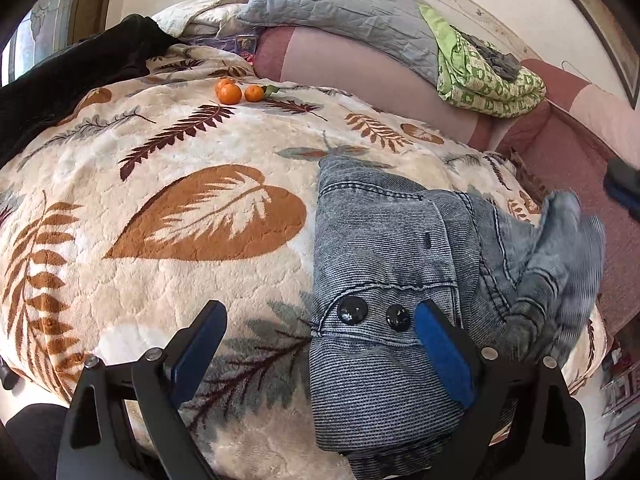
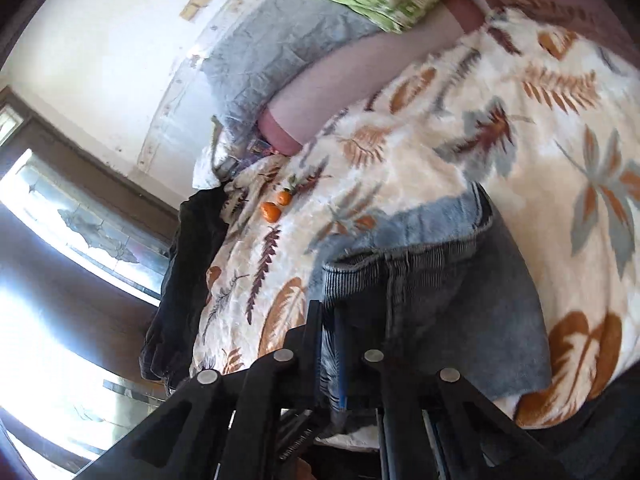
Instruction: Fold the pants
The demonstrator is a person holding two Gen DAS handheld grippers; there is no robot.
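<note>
Blue denim pants [image 1: 380, 248] lie partly folded on a leaf-patterned blanket [image 1: 180, 140], with two black buttons near the waist. My left gripper [image 1: 320, 344] is open and low over the waist end. Its right finger [image 1: 444, 356] is over the denim and its left finger is over the blanket. The right part of the pants [image 1: 560, 248] is lifted and blurred. In the right wrist view, my right gripper [image 2: 330, 344] is shut on a fold of the pants [image 2: 440, 300], which hang from it above the blanket [image 2: 520, 140].
Three tangerines [image 1: 236, 92] sit far back on the blanket. A black garment [image 1: 80, 68] lies at the back left. A grey pillow [image 1: 340, 4] and a green patterned cloth [image 1: 480, 76] rest on the pink bolster behind. A bright window [image 2: 60, 208] is on the left side.
</note>
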